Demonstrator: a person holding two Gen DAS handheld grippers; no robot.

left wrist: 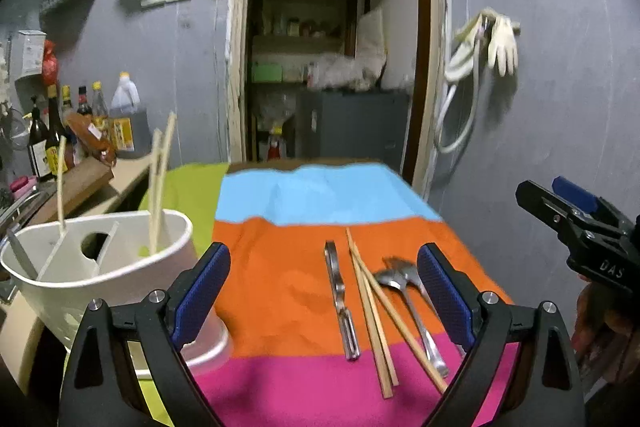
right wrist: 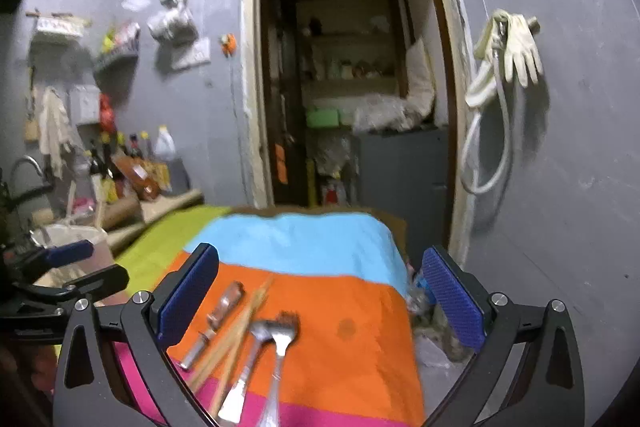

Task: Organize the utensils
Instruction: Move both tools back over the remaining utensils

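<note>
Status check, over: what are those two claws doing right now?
Left gripper and right gripper open, empty. Peeler, chopsticks, spoon, fork on cloth. Nothing blocking.

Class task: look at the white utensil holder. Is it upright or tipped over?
Upright. The white utensil holder stands with its open top upward, and chopsticks stick up out of it.

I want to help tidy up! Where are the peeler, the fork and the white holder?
peeler (left wrist: pixel 339 297): left wrist view, middle of its metal body.
fork (right wrist: pixel 285 323): right wrist view, its tines.
white holder (left wrist: pixel 120 269): left wrist view, its front outer wall.
</note>
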